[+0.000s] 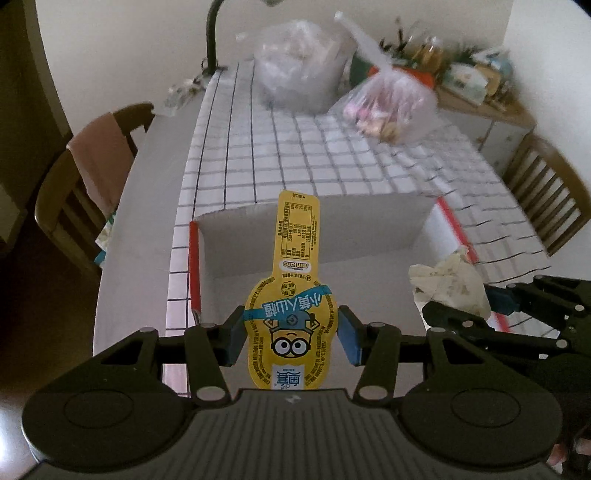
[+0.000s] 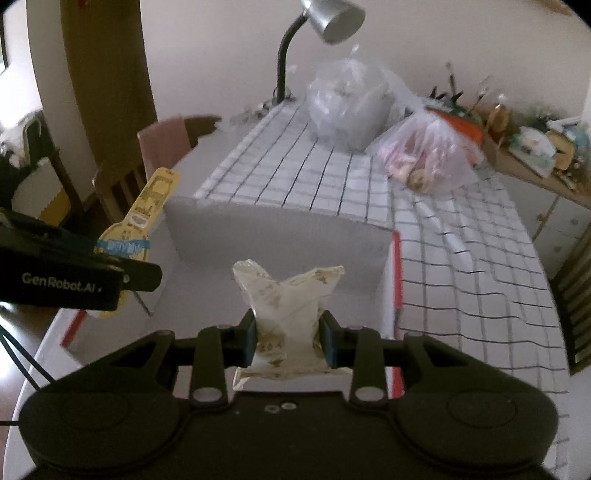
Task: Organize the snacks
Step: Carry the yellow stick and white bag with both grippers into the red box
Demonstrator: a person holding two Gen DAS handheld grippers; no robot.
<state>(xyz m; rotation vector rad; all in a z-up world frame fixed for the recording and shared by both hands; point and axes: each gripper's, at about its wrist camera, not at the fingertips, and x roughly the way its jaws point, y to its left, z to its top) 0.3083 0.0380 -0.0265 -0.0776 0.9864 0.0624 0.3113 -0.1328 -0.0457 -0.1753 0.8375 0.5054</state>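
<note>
Yellow snack pack clenched in my left hand-held gripper, over the white box on the counter | right wrist: right hand-held gripper grasping cream wrapped snack above same box; neither dropped yet, bagged snacks remain.

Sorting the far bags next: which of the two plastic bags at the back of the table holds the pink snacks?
The right-hand plastic bag, knotted at the top, showing pink and tan pieces. The clear bag left of it, nearer the lamp, looks whitish.
</note>
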